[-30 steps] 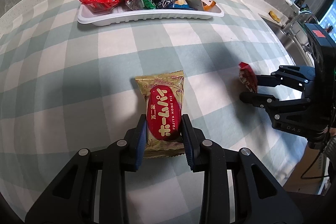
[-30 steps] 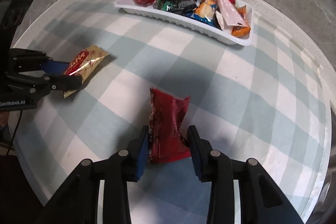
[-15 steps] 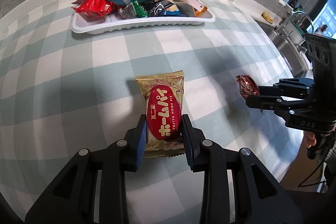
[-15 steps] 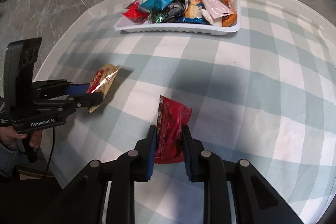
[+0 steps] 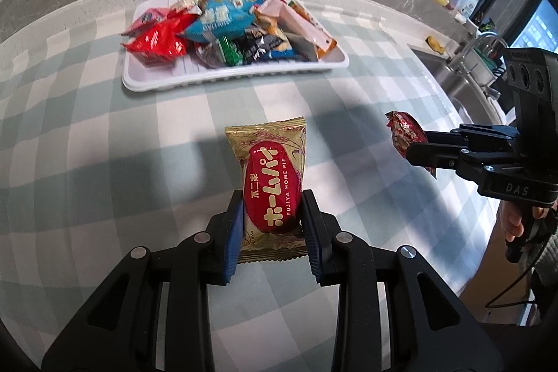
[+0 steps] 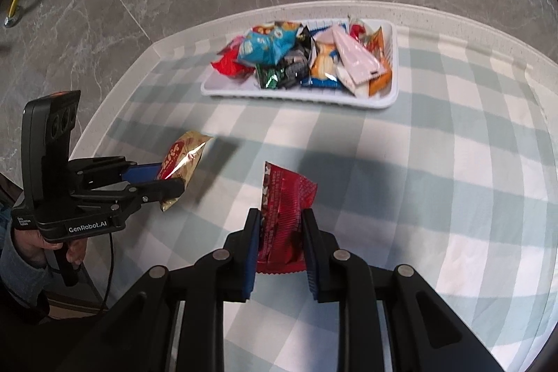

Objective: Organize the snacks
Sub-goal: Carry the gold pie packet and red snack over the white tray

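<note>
So I've got both grippers loaded right now. My left gripper (image 5: 272,225) is clamped on the gold Fujiya Home Pie packet (image 5: 270,187), blue pads squeezing its lower half, the packet sticking straight out ahead and held off the checked tablecloth (image 5: 87,162). My right gripper (image 6: 280,243) is pinching a red foil snack packet (image 6: 284,215) on edge — it's crumpled and stands upright between the fingers.

Landmark is the white tray (image 6: 300,95) at the far side of the table, already heaped with snacks: blue bag, red bag, pink pack, orange one. Both held packets are on the near side of that tray, well apart from it, the Home Pie off toward its left end and the red one nearer its middle.

Reads to me like mid-carry: picked up, not yet delivered. Next move is pushing both forward over the tray rim and letting go — probably one at a time, since the pile is tall and a slippery wrapper could slide off the heap.

Pose-wise, both grippers are angled down and forward, roughly side by side, each visible in the other's camera.
</note>
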Motion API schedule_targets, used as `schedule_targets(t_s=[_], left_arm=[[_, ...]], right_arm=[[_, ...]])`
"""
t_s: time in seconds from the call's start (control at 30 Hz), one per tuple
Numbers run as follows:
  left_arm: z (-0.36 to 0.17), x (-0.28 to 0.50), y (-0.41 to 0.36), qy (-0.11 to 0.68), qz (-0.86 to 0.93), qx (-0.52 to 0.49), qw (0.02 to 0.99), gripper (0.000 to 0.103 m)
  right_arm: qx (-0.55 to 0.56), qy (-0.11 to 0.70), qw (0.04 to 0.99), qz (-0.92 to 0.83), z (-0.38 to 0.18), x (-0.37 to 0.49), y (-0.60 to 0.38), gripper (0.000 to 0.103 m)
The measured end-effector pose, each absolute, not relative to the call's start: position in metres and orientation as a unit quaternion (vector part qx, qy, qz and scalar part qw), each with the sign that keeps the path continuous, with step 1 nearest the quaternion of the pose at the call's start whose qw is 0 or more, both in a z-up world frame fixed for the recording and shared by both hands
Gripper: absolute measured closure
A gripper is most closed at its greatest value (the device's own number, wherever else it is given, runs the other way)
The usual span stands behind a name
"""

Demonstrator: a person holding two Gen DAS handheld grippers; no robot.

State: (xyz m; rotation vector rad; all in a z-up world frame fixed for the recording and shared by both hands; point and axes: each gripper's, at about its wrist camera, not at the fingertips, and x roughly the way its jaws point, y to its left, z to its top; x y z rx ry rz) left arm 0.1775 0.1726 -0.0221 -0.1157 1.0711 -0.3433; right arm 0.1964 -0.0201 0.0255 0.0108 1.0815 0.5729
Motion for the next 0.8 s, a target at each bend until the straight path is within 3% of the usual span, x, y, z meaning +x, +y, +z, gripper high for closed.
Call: schedule_targets(t_s=[0.8], left_arm=[[0.040,0.247,0.217,0.467,-0.161,-0.080,0.866,0.074]], right_arm=[[0.015,0.484,0.835,0.263,0.064,0.256,-0.007,0.078]])
